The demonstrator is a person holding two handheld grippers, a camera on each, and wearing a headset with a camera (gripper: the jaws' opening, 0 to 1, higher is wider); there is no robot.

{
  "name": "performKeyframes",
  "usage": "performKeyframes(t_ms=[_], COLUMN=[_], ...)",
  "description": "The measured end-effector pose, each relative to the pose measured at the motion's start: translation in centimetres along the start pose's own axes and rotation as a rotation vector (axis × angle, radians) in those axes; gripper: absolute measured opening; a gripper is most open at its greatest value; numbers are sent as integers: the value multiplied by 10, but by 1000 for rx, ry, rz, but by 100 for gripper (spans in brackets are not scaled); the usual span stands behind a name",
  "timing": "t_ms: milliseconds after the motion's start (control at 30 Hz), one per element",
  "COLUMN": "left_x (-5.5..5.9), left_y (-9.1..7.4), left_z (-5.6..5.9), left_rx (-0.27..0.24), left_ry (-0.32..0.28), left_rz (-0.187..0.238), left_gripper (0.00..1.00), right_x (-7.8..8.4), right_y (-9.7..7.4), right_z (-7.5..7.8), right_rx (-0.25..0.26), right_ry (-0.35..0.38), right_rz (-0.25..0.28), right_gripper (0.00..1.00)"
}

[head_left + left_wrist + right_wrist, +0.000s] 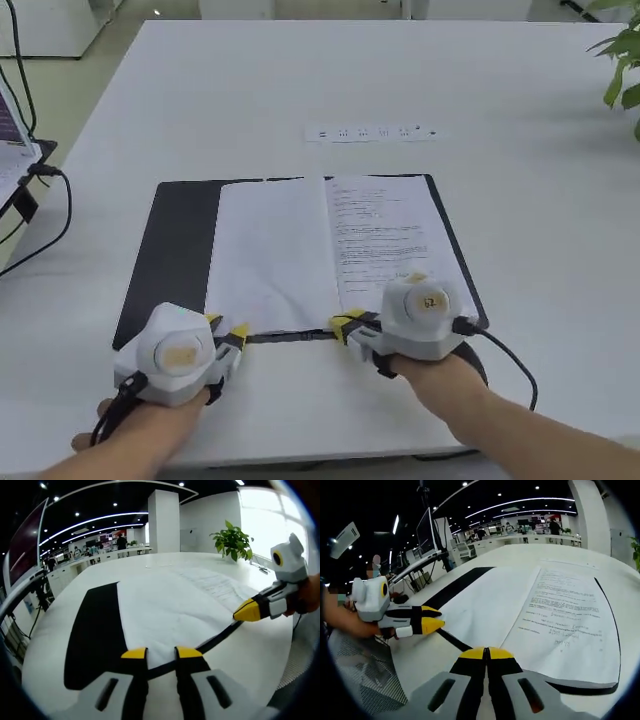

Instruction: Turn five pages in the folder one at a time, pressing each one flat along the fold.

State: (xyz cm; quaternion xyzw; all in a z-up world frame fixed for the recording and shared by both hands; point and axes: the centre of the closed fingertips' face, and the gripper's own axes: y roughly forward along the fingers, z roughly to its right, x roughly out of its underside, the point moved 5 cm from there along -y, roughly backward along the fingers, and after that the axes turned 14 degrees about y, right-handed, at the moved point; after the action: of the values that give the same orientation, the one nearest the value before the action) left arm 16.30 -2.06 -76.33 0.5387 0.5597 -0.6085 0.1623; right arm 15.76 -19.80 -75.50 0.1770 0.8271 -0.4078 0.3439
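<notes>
A black folder [175,250] lies open on the white table. A blank page [270,250] covers its left half and a printed page [385,240] its right. My left gripper [227,335] hovers at the folder's near edge, below the blank page, with its jaws a little apart and nothing between them [161,653]. My right gripper [341,325] is shut and empty, its yellow tips [486,653] at the near end of the fold between the pages. In the left gripper view the right gripper [247,611] points at the folder's near edge [220,637].
A white power strip [370,132] lies beyond the folder. Plant leaves [625,60] hang over the far right corner. A black cable [55,215] and a device sit at the left edge. The table's near edge is just under my hands.
</notes>
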Motion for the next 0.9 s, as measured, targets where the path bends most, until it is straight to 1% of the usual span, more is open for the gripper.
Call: performKeyframes(t_ms=[67,133,167,200,267,300,333,367,400,433,467,500,533,567,600,633,667,700,733,767,800,833,867,900], left_x=[-1,-2,-2,-3,-3,-4,-5,-5,-7,-9,-10,-12,-19,-23,-28,-32,-39,-45,-53,-57,-61,-67,-72,-81], left_y=[0,0,0,0,0,0,0,1,1,1,1,0,0,-1,-6,-9,-16,-20,-27,-33,-38,-47,-52,-61], left_z=[0,0,0,0,-1,-1,-1,-1,1,3,5,8,12,14,17,18,21,22,23,23,23,20,19,16], left_rx=[6,10,11,12,12,13,15,20,40,62,69,87,106,120,138,145,155,159,162,165,165,154,149,136], left_ry=[10,12,12,12,-8,-7,-14,-19,-18,-17,-33,-65,-127,-147,-136,-126,-111,-115,-138,-159,-181,-201,-207,-218], left_rz=[-8,-15,-21,-25,-41,-46,-61,-75,-102,-120,-138,-153,-141,-132,-137,-132,-110,-89,-57,-56,-51,-30,-15,20], left_gripper=[20,20,20,20,20,20,20,19,21,23,26,29,30,30,29,29,29,29,29,29,28,28,29,31], right_x=[3,10,11,13,15,15,14,14,12,7,4,0,-3,-9,-12,-14,-16,-20,-28,-34,-41,-45,-45,-49], right_y=[-4,-9,-9,-13,-21,-25,-29,-34,-37,-44,-47,-54,-58,-65,-71,-76,-85,-91,-99,-106,-116,-122,-129,-138], right_z=[-1,-2,-3,-3,-6,-7,-8,-12,-14,-19,-21,-25,-27,-32,-34,-34,-35,-37,-39,-40,-40,-40,-39,-37], right_rx=[1,8,9,6,0,-5,-9,-23,-29,-47,-61,-73,-81,-105,-115,-112,-111,-109,-107,-109,-112,-108,-94,-65], right_ry=[-2,2,1,11,72,79,85,95,106,114,124,140,143,154,168,179,178,195,242,277,308,309,293,260], right_rz=[-9,-44,-46,-41,-33,-29,-26,-33,-33,-16,-7,-1,10,34,43,49,55,75,116,143,187,202,197,218], right_gripper=[0,0,0,0,0,0,0,0,0,0,0,0,0,0,0,0,0,0,0,0,0,0,0,0])
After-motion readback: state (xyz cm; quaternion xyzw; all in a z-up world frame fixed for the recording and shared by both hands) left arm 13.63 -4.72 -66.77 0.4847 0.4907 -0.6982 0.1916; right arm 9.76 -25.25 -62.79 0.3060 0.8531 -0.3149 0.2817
